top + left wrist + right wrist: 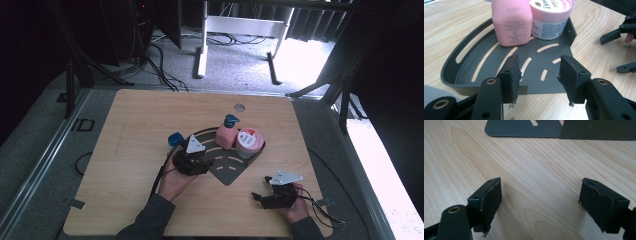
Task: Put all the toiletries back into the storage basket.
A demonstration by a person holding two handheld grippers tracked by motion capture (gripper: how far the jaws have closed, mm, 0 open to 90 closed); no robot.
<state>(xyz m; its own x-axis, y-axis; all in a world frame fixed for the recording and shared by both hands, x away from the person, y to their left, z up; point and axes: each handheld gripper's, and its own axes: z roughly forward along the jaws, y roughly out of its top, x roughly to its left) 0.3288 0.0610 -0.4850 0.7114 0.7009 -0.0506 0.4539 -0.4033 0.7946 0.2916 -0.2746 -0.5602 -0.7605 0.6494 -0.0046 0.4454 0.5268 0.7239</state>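
Left gripper (539, 75): jaws stand partly apart over the near edge of the dark corner tray (461, 72); the pads hold nothing, with the tray's near rim between and just below them. Pink bottle (512, 22) and pink-lidded jar (550, 18) stand touching at the tray's far corner; slotted floor in front of them lies bare. Right gripper (540, 200): jaws wide apart, empty, above bare wooden table (524, 170), near and right of the tray.
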